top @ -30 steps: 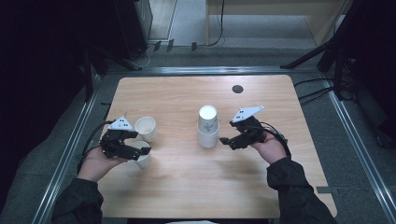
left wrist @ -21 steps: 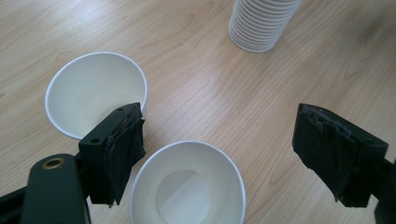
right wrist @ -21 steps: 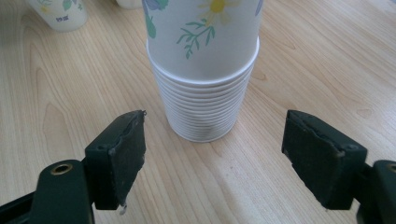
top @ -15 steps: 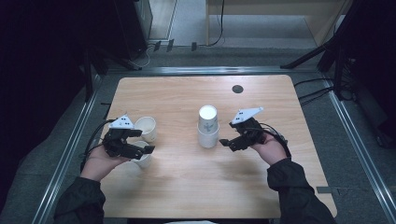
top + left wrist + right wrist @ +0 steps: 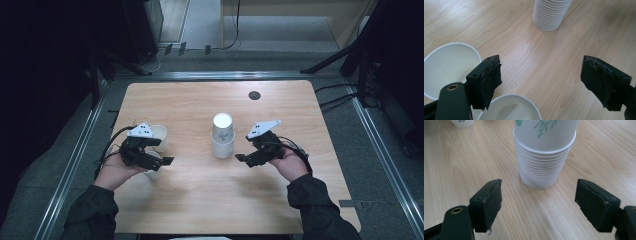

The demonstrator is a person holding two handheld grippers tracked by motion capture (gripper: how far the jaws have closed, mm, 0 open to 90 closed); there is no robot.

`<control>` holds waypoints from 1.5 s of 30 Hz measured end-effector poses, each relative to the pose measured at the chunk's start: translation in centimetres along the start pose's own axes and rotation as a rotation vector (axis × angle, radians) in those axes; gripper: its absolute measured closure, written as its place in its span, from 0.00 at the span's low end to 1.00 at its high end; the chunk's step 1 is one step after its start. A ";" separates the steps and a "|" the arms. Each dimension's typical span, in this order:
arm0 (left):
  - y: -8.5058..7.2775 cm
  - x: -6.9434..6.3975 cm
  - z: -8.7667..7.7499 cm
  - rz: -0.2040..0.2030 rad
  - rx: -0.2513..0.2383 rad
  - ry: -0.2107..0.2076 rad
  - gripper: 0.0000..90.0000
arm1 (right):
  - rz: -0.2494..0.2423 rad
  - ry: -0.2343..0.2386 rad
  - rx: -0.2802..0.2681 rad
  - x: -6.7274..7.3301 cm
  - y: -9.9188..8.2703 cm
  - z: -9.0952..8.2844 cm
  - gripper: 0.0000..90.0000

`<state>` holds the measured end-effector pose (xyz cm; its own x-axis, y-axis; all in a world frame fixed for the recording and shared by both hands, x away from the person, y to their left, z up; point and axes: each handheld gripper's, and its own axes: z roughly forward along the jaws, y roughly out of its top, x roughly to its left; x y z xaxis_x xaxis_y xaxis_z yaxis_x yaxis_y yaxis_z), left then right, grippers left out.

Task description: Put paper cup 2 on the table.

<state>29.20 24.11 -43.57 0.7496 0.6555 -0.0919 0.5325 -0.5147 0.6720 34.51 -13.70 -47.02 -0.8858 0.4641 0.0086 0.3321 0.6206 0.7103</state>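
A tall stack of white paper cups [image 5: 222, 136] stands upright mid-table; its top cup carries a green leaf print [image 5: 544, 135]. Two single white cups sit at the left, open side up: one farther back [image 5: 160, 135] and one nearer the person [image 5: 153, 173]. My left gripper [image 5: 161, 154] hovers over these two, jaws wide apart with nothing between them; in the left gripper view the cups [image 5: 446, 65] [image 5: 509, 107] lie by its left jaw and below it. My right gripper [image 5: 246, 152] sits just right of the stack, open, its jaws facing the stack's base [image 5: 541, 177] without touching.
The wooden table [image 5: 200, 200] has a small dark round hole [image 5: 254, 95] near its far edge. Metal rails [image 5: 70, 170] run along both sides, with dark floor and cables beyond. Bare wood lies in front of the stack and between my two hands.
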 end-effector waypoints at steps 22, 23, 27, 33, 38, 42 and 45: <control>2.7 -1.0 3.3 0.101 0.032 -0.074 0.19 | 0.042 -0.043 0.020 0.7 -2.3 -1.8 0.24; 2.8 -1.0 3.4 0.104 0.032 -0.079 0.19 | 0.037 -0.046 0.020 0.7 -2.4 -1.9 0.24; 3.2 -1.2 3.8 0.121 0.037 -0.088 0.19 | 0.046 -0.056 0.020 0.8 -2.9 -2.2 0.24; 3.8 -1.3 4.4 0.136 0.037 -0.098 0.19 | 0.055 -0.070 0.020 0.9 -3.4 -2.7 0.24; 4.1 -1.5 4.8 0.150 0.035 -0.102 0.19 | 0.071 -0.082 0.024 0.9 -3.8 -3.1 0.24; 4.6 -1.9 5.2 0.140 0.023 -0.096 0.19 | 0.076 -0.086 0.026 1.0 -4.0 -3.4 0.24; 4.9 -2.6 5.5 0.139 0.010 -0.115 0.19 | 0.070 -0.089 0.025 1.0 -4.1 -3.4 0.24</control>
<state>32.03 16.88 -44.05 0.8558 0.5106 -0.0829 0.4244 -0.6015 0.6768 31.19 -17.93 -47.57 -0.8279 0.5608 -0.0056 0.4013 0.5994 0.6926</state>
